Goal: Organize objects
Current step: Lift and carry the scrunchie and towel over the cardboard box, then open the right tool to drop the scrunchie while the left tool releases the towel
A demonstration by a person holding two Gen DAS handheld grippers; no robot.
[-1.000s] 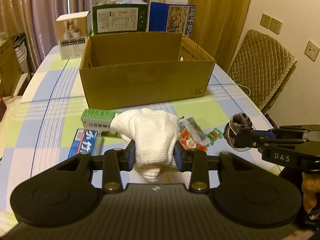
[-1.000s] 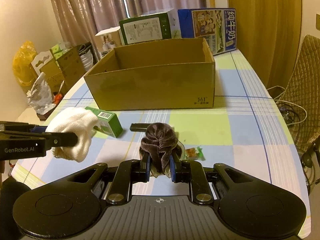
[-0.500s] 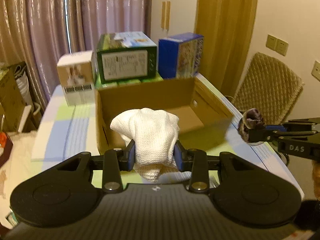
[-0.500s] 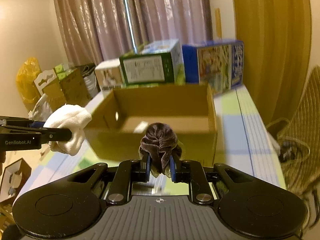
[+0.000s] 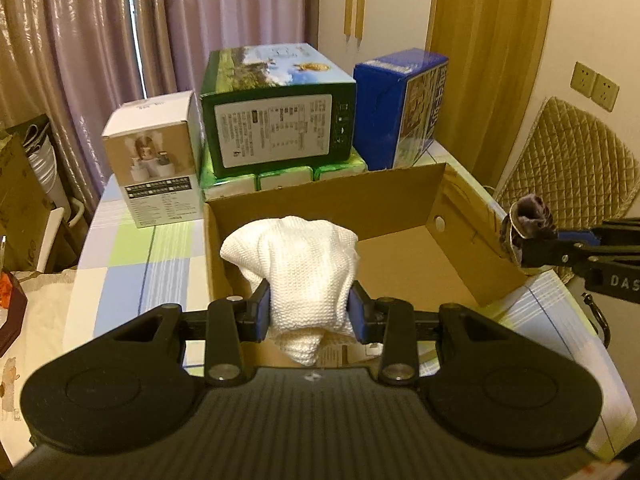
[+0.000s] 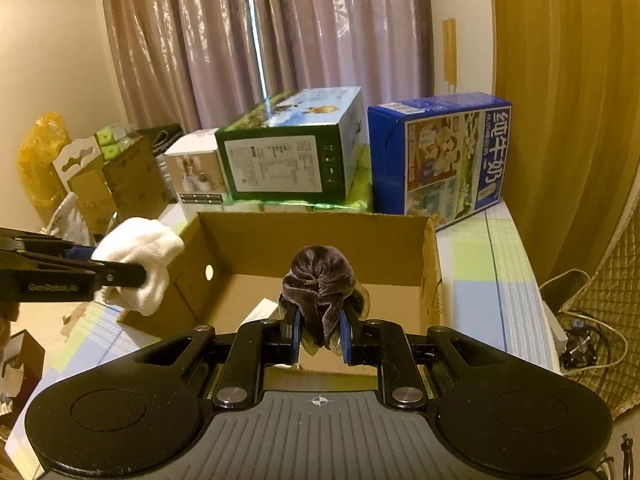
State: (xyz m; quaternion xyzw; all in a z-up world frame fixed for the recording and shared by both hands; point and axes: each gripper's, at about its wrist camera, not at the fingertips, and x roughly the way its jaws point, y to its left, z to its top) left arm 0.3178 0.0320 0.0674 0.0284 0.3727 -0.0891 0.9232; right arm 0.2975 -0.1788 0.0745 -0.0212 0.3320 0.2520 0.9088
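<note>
Cloth [image 5: 308,264] (white) clamped, L gripper [image 5: 310,312]; scrunchie [image 6: 320,284], R gripper [image 6: 320,338].

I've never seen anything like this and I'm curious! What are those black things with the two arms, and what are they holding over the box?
They are grabbing tools, one in each of a person's hands, and each carries its own camera looking forward along its two fingers. One picture comes from the left tool, the other from the right.

The left gripper squeezes a white cloth. The right gripper squeezes a dark velvety scrunchie. Both are held up at an open cardboard box on a checked tablecloth. Behind it stand a white box, a green box and a blue box.
</note>
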